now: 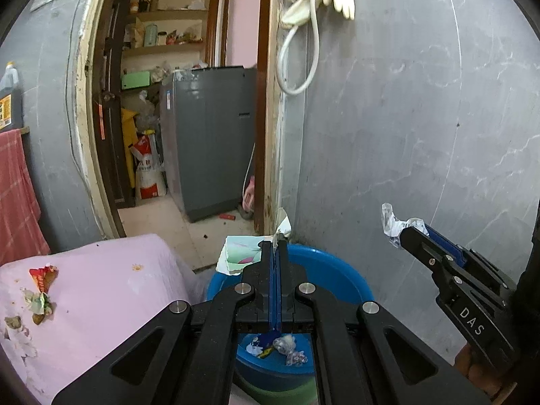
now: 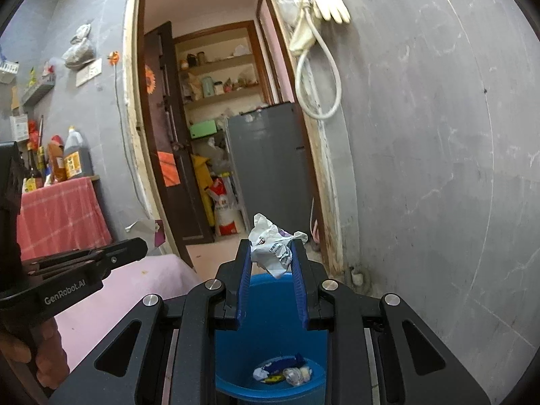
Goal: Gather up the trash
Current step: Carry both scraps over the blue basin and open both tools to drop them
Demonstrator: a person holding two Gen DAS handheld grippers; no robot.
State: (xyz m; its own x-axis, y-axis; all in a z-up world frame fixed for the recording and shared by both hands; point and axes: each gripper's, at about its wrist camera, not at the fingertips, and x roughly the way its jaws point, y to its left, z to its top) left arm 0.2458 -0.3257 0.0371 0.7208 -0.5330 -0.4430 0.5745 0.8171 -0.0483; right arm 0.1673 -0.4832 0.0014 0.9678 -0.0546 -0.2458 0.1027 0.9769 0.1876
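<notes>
- Grey marbled wall (image 1: 422,118) ahead, open doorway (image 2: 219,135) at eleven o'clock, pink cloth-covered surface (image 1: 101,297) at eight o'clock with scraps (image 1: 40,290) on it.
- Blue bin (image 2: 270,330) sits below both tools, wrappers in its bottom.
- Left gripper (image 1: 276,249) pressed together, pinching a flat paper wrapper (image 1: 239,253), long axis running nine to three.
- Right gripper (image 2: 271,249) pinches a crumpled white wrapper (image 2: 271,244) over the bin, pointing twelve.
</notes>
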